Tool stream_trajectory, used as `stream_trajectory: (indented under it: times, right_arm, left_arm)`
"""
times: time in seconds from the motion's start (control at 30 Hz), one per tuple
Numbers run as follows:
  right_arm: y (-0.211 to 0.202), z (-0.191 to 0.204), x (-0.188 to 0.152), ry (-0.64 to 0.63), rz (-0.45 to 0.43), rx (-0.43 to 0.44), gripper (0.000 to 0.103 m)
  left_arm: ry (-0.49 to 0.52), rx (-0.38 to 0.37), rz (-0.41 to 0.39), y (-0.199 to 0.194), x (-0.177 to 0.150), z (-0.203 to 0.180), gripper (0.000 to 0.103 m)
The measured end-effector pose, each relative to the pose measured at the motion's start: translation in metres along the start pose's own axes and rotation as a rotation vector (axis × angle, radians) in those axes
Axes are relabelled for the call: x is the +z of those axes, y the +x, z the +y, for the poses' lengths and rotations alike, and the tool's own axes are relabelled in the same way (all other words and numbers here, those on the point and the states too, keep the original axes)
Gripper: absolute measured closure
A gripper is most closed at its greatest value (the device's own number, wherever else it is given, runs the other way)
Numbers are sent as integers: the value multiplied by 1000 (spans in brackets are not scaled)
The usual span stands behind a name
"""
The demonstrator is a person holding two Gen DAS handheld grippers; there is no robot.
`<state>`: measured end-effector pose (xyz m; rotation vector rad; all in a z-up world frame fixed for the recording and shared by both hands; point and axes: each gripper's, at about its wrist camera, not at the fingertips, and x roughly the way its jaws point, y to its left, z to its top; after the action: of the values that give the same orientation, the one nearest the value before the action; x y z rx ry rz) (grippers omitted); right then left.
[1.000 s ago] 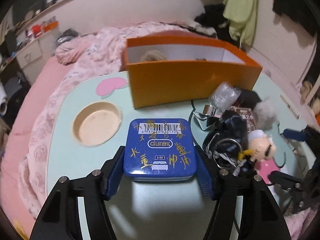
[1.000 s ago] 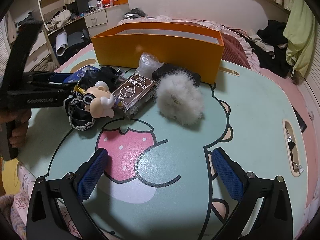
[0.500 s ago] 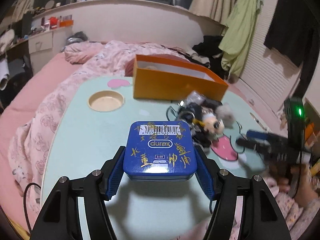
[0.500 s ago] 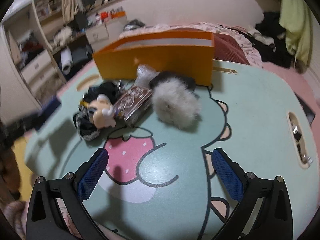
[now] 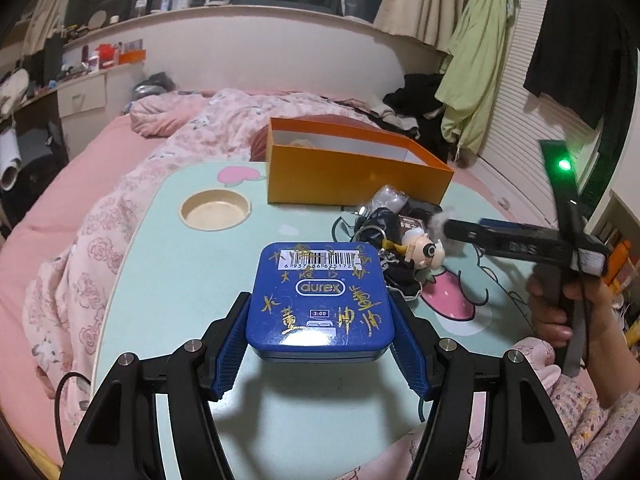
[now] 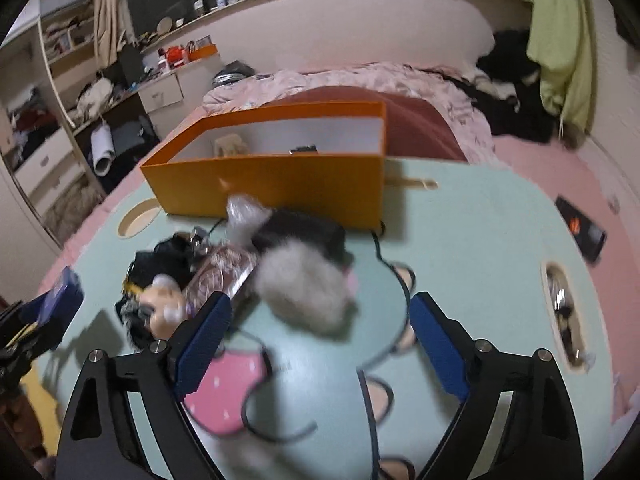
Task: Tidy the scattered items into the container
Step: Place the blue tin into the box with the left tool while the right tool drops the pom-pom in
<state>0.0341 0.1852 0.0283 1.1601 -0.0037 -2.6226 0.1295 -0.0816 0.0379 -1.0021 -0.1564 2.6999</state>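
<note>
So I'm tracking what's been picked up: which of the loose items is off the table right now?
The blue tin, gripped between the left gripper's jaws. The fluffy ball, doll and brown packet lie by the orange box.

Blue tin (image 5: 320, 300), orange box (image 5: 352, 172)

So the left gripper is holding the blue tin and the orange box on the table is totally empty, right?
Not quite. The left gripper does hold the blue tin, but the orange box on the table is not empty. The right wrist view shows a pale thing and a small dark thing already lying inside it.
</note>
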Motion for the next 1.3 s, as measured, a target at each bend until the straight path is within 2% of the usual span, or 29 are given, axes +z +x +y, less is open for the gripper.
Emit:
stream_trajectory:
  times: [0.07,0.13,0.17,0.2,0.33,0.43,0.63,0.87,1.07,1.2,1.3]
  right_arm:
    - [12,2,4,3,31,7,13]
    - [23,1,3,4,70,15,34]
    - [25,0,1,4,82,24,58]
    - [24,-1,-2,2,81,26,61]
    - [6,-6,-16,-4,58,37,61]
    - [-12,-9,-24,-26,9,37,61]
    - [-34,-13,-17,-14,-67,117,61]
    - [-23,-6,26,5,-95,107,61]
    - [4,-2,72,26,-82,64,61]
    - [37,2,105,61,-48,15,61]
    - [62,-2,121,118,6,-12,56]
  left_arm:
    - [0,0,0,0,-1,1,38]
    - [-1,1,-1,-1,-1,0,38]
    - [-1,1,-3,-1,0,1,38]
    - [-1,0,-5,-1,0,1,38]
    - [-7,-1,-15,-2,2,0,38]
    - [-7,-8,-23,-4,5,-2,38]
    - [27,-33,-55,-1,30,-16,38]
    - [40,-67,-35,44,96,-25,38]
    - [-3,-8,19,106,157,-16,38]
    - [-71,26,78,150,180,-6,37]
    - [-149,27,128,164,179,2,37]
